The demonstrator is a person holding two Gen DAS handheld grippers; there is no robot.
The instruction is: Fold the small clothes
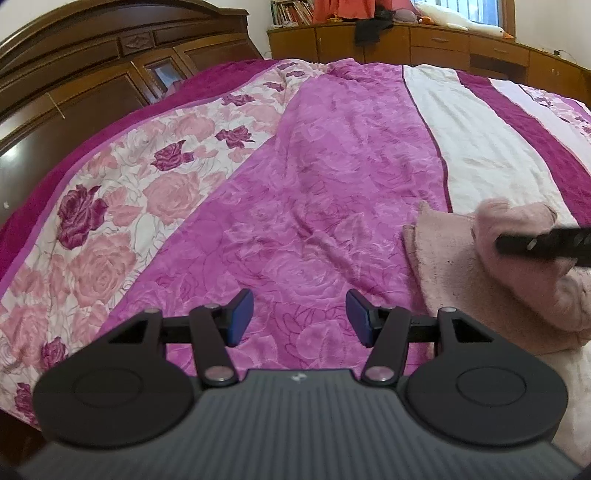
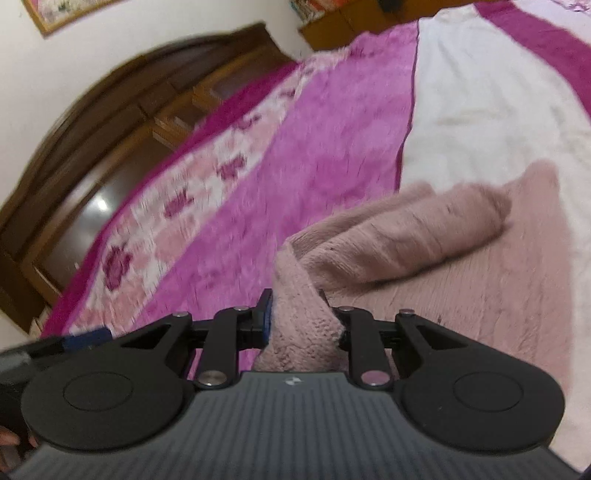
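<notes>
A pale pink fuzzy knit garment (image 2: 424, 236) lies on the bed, part of it lifted into a fold. My right gripper (image 2: 295, 314) is shut on a bunched edge of that garment, which fills the gap between its blue pads. In the left wrist view the same garment (image 1: 454, 266) sits at the right edge, with one black finger of the right gripper (image 1: 543, 240) reaching in over it. My left gripper (image 1: 299, 317) hovers open over the purple blanket (image 1: 314, 184), left of the garment, with nothing between its fingers.
The bed is covered by a purple rose-patterned blanket, a floral pink sheet (image 1: 122, 221) and a white striped cover (image 1: 476, 140). A dark wooden headboard (image 1: 92, 66) stands at the left. Wooden cabinets (image 1: 406, 40) with books and a plush goose (image 1: 461, 22) line the far wall.
</notes>
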